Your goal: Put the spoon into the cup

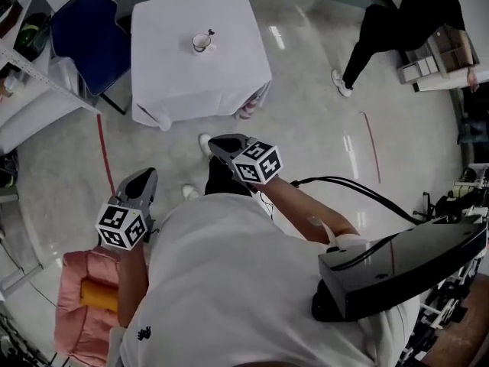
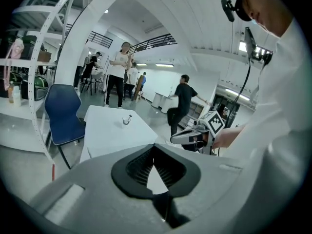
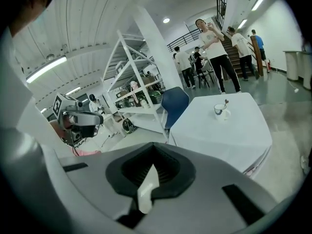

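- The spoon (image 1: 208,34) stands in the cup (image 1: 202,43), with its handle leaning out over the rim. By the look of it, the task is done.
- The cup sits near the middle of the table (image 1: 176,79), on the white cloth. You are standing well apart from it, across open floor.
- Your left gripper (image 1: 144,177) has its jaws together with nothing between them. Its own view shows only the cloth through the gap above the pads.
- Your right gripper (image 1: 217,144) is also closed and empty, and it is held in front of your body, like the left.
- The spoon looks small, thin and stiff, probably metal. Expect it to be light and slippery between the pads.
- If you need to take it again, grip the top of the handle where it clears the rim. Close across the flat of the handle, not its edge, so it cannot twist.
- The cup looks like a white ceramic mug with a side handle, so it is likely hard, breakable and light enough to slide on the cloth.
- Pulling the spoon sideways would probably tip or drag the cup, so lift it straight up along its lean.
- The cloth is loose fabric and may bunch up if you push the cup.
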### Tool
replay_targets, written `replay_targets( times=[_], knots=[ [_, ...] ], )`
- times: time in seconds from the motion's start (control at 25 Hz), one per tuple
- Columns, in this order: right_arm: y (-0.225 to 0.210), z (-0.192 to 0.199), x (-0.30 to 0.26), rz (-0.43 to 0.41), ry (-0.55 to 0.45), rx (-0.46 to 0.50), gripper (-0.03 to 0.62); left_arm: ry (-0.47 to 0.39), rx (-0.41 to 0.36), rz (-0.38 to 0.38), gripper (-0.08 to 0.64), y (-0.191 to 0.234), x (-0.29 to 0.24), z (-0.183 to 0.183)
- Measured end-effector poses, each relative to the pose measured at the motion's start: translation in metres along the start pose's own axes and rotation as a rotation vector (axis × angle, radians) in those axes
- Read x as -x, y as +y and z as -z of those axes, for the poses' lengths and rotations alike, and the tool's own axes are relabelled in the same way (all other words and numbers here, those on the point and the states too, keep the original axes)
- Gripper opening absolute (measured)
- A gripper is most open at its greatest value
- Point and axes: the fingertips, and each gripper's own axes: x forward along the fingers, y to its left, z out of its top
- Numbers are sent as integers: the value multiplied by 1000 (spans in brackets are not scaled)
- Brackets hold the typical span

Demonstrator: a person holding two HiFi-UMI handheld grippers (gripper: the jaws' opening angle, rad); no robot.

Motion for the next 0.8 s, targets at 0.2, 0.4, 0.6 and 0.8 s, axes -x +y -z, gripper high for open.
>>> replay_targets(
  times=[0.2,0.4,0.6,0.8],
  knots=[
    [10,-4,-2,-20,-2,21,8,-3,-1,-10,9,1,5,2],
    [17,-12,-5,-34,2,52,8,-14,3,-14,10,4,7,-2],
    [17,-13,-9,-43,15,61,8,-20,13,-18,11,6,6,-1],
    [14,-12,-9,-49,22,62,8,-19,21,-22,10,8,3,1]
  ],
)
